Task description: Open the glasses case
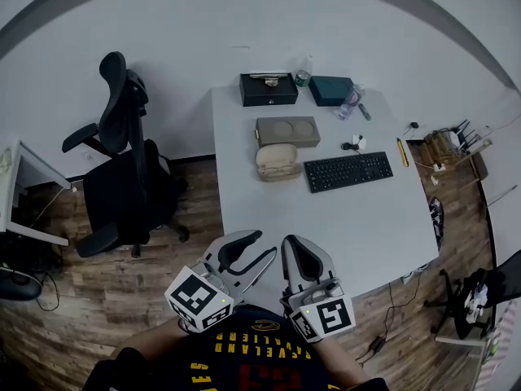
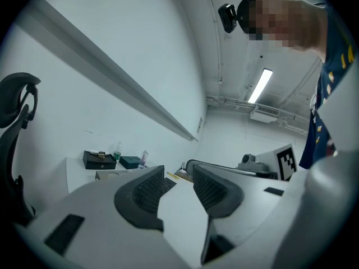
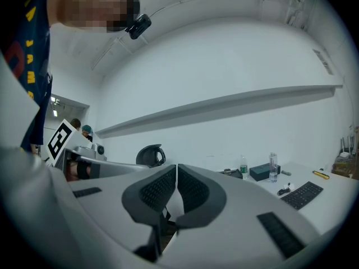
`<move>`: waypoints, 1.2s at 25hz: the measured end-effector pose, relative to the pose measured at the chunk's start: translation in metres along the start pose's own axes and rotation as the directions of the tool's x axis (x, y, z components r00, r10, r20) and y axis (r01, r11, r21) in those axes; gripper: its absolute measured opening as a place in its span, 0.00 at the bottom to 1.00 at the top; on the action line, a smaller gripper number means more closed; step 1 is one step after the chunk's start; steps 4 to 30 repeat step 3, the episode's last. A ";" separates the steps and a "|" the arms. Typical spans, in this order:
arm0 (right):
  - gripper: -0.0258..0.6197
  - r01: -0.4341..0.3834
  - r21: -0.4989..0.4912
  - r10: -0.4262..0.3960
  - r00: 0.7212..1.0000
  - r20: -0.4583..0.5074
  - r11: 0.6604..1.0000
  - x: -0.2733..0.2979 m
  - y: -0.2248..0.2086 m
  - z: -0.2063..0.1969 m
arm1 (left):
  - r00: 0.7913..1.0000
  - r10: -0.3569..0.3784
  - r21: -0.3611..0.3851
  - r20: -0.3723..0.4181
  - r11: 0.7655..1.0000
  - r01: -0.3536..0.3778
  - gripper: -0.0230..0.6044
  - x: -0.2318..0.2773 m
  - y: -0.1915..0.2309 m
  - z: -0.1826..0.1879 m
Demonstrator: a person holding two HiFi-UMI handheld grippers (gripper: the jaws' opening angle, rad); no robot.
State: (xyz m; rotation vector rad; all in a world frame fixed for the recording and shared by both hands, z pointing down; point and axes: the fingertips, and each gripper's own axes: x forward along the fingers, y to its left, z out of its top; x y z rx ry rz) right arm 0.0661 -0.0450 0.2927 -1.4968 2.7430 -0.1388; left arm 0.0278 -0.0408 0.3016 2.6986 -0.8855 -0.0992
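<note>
A: Head view. Nearest, well short of the keyboard (image 1: 348, 171): left gripper (image 1: 264, 247) jaws wide apart, nothing between; right gripper (image 1: 290, 244) jaws pressed together, empty.
B: Glasses case (image 1: 278, 161)?
A: Farther off, just left of keyboard, untouched.

table (image 1: 326, 226): smooth matt white | floor (image 1: 81, 300): wood planks, slight sheen | keyboard (image 1: 348, 171): matt black plastic | glasses case (image 1: 278, 160): beige, matt

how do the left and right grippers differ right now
The left gripper has its jaws wide apart; the right gripper has them pressed together. In the head view the left gripper leans further inward than the right gripper. Both are empty and held close to the person.
</note>
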 end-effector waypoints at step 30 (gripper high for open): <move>0.08 0.002 0.005 -0.002 1.000 -0.005 1.000 0.006 -0.002 -0.003 | 1.000 -0.002 -0.003 -0.004 1.000 0.002 0.31 0.002 0.005 0.000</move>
